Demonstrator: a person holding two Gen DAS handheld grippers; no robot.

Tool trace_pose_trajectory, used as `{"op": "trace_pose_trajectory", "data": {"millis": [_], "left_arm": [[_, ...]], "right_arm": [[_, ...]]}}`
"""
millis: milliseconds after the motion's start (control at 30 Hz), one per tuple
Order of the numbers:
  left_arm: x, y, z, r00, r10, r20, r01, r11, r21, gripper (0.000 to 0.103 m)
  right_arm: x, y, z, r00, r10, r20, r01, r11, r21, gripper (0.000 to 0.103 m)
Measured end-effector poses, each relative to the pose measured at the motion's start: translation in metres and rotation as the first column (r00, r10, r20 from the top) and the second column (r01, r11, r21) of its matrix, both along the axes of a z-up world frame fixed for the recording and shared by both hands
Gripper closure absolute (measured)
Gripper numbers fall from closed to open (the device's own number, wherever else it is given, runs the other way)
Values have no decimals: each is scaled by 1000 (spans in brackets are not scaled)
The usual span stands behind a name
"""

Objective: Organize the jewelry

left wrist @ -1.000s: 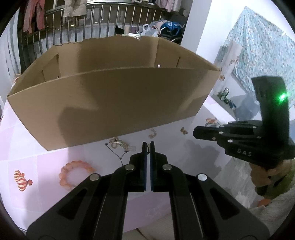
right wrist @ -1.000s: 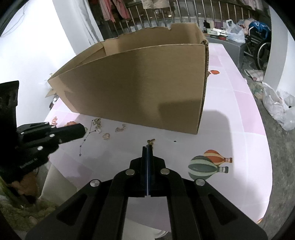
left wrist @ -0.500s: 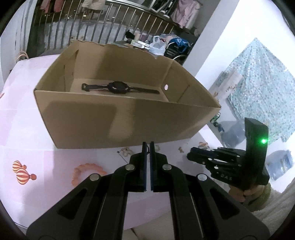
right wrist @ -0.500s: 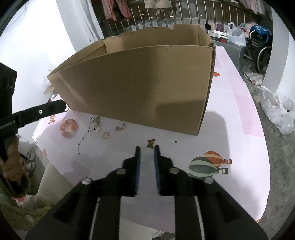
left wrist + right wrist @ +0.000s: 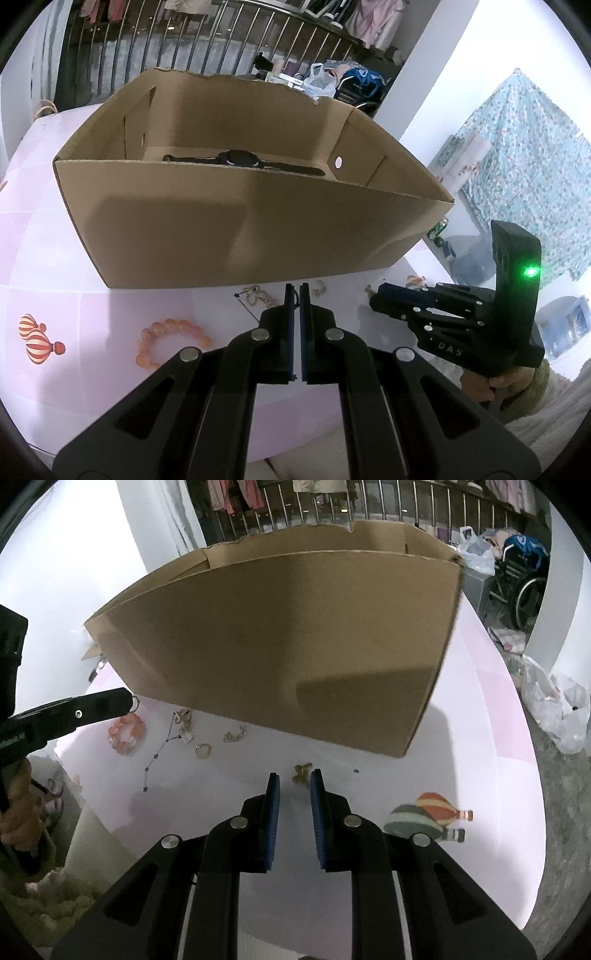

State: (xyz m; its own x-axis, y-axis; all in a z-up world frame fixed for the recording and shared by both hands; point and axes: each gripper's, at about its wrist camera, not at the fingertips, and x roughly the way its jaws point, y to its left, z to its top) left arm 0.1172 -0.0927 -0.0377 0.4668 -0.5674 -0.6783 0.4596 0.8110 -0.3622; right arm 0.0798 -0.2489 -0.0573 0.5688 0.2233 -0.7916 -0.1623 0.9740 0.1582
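Note:
My left gripper (image 5: 296, 291) is shut and hovers above the table in front of the cardboard box (image 5: 240, 229). In the right wrist view a small metal ring (image 5: 135, 703) sticks out of the left gripper's (image 5: 125, 701) tip. My right gripper (image 5: 294, 775) stands slightly open, low over the table. A small gold butterfly piece (image 5: 302, 774) lies just ahead between its tips, untouched. An orange bead bracelet (image 5: 126, 734), a star necklace (image 5: 162, 753), a gold ring (image 5: 203, 750) and a short chain (image 5: 234, 734) lie along the box front. A black watch (image 5: 240, 158) lies inside the box.
The table (image 5: 369, 904) has a white and pink cloth with balloon prints (image 5: 430, 818). Its near edge runs close under both grippers. A railing (image 5: 184, 44) with hanging clothes stands behind the box. Plastic bags (image 5: 557, 709) and a wheelchair (image 5: 517, 579) are off to the right.
The right gripper's jaws have opened from shut. The left gripper has lifted off the table beside the jewelry, so its view now looks down into the box at the watch.

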Motion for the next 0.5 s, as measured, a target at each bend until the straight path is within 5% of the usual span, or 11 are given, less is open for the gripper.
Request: {"op": "trace_pose_trajectory", "data": {"millis": [200, 500], "left_arm": [[1, 0, -1, 1000, 5, -10, -5, 1000, -5, 101], [0, -1, -2, 1000, 8, -7, -8, 1000, -10, 101]], "right_arm": [[4, 12, 0, 1000, 26, 11, -25, 997, -77, 87], [18, 11, 8, 996, 41, -84, -48, 995, -85, 96]]}}
